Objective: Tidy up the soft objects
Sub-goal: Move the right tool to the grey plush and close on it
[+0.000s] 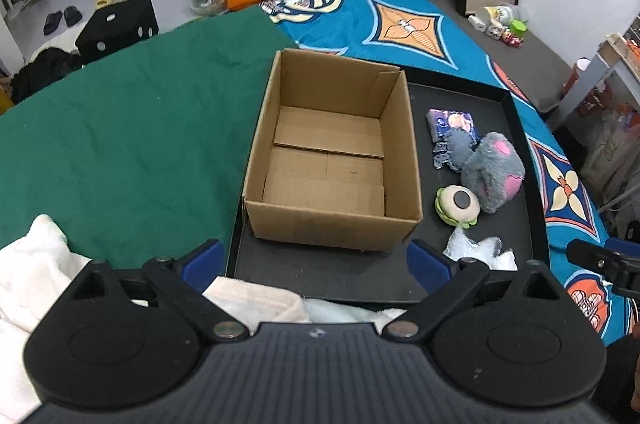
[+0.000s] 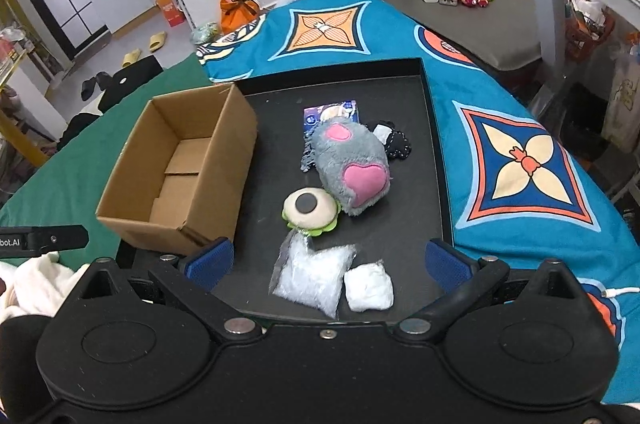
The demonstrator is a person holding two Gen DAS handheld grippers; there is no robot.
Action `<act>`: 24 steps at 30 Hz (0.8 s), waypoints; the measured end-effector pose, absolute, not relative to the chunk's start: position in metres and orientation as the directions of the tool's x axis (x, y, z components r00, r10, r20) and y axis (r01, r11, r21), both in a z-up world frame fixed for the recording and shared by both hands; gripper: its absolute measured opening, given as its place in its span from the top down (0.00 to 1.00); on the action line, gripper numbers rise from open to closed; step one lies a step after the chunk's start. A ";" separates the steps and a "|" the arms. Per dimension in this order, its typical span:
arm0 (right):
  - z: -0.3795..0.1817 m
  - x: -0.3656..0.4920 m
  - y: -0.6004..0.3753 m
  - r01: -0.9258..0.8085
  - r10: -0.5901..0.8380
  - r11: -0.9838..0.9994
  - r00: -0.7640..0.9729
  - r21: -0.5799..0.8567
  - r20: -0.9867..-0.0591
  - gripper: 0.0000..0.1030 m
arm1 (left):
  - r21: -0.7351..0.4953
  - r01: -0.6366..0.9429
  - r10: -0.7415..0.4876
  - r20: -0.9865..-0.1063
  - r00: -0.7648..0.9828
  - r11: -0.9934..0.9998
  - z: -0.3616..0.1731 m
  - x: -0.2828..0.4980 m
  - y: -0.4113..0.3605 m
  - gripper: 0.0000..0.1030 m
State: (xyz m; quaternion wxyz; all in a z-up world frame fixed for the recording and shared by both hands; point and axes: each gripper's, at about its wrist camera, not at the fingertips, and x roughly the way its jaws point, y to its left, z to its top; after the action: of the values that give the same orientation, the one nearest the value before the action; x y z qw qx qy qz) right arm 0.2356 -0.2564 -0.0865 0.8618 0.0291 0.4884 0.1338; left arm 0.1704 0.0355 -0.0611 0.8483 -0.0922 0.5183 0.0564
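Left wrist: left gripper [image 1: 316, 264] jaws wide, apparently hovering near cardboard box [image 1: 332, 159].

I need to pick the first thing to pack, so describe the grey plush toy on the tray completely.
The grey plush toy is a shaggy, fuzzy lump with two pink patches, one heart-shaped, one rounder. It looks soft and lies on its side on the black tray, right of the empty cardboard box. A round burger-like toy presses against its near end, and it partly covers a purple packet and a grey knitted piece. A black-and-white cloth item lies beside it. Neither gripper touches it.
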 end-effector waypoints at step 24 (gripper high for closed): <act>-0.147 0.331 -0.245 -0.164 0.205 0.975 0.400 0.151 -0.893 0.00 | -0.031 -0.250 0.054 -0.943 0.328 0.968 -0.113 0.259 0.062 0.40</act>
State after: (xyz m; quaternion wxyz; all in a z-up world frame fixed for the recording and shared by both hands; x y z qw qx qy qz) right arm 0.3312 -0.2449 -0.1466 0.8364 0.0195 0.5365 0.1103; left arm 0.2592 0.0615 -0.1134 0.8103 -0.0856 0.5721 0.0939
